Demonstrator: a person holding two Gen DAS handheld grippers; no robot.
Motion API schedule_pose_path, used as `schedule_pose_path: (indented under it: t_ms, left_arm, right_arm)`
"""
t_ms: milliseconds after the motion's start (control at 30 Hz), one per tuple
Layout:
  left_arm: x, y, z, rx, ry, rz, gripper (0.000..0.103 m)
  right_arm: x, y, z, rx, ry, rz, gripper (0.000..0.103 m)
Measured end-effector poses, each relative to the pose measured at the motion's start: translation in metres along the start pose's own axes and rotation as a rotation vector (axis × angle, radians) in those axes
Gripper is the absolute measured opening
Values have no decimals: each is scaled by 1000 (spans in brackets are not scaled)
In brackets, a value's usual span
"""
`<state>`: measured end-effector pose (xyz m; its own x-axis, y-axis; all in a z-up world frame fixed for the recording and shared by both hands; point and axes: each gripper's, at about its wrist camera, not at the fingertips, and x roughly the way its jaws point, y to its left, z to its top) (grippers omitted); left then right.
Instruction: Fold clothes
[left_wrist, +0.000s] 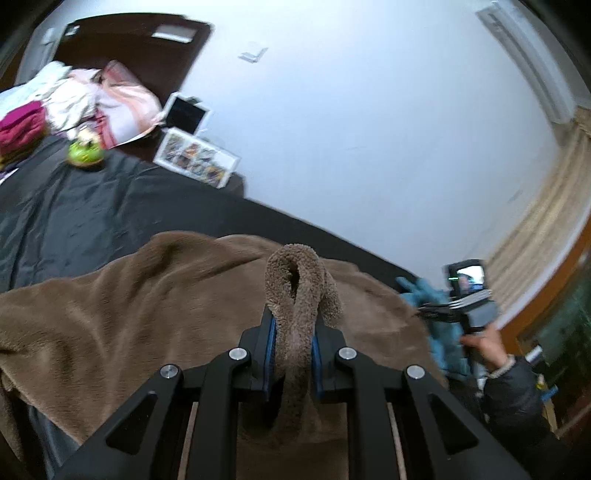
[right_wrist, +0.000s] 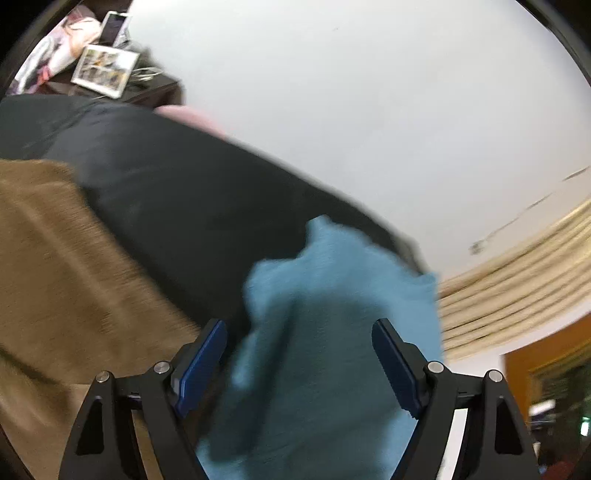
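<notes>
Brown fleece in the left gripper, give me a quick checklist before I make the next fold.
1. Left gripper shut on the brown fleece: ok, a loop of it sticks up between the pads.
2. Right gripper free to grab a second corner: cannot tell, jaws wide apart but the blue cloth lies between them.
3. Fleece lying flat: not ok, rumpled.
4. Bed has room beyond the fleece: ok.
5. Blue cloth clear of the fleece: cannot tell, view blurred.
</notes>
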<state>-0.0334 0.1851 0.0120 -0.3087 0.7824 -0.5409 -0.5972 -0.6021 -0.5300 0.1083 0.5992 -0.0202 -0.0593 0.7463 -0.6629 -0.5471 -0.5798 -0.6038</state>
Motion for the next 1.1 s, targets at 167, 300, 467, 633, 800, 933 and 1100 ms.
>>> schedule_pose_path:
  t_ms: [167, 300, 467, 633, 800, 933, 1100]
  left_arm:
    - [8, 27, -4, -68, 21, 45, 18]
    - [3, 35, -3, -75, 5, 43, 18]
    - [7, 31, -9, -64, 20, 41, 18]
    - [6, 44, -9, -100, 6, 56, 18]
    - [22, 55, -20, -127, 57, 93, 18]
    - [40, 56, -30, -103, 110, 168, 18]
    - [45, 60, -37, -112, 125, 185, 18]
  right_arm:
    - [-11, -18, -4, 75, -68, 125, 83]
    - [-39, -25, -20, 111, -115, 355, 83]
    - [-74, -9, -41, 60, -136, 644, 83]
    - [-80, 37, -59, -138, -128, 578, 83]
    - [-36, 47, -59, -188, -86, 204, 83]
    - [-22, 35, -58, -119, -79, 174, 83]
    - [-53, 14, -79, -52, -156, 302, 83]
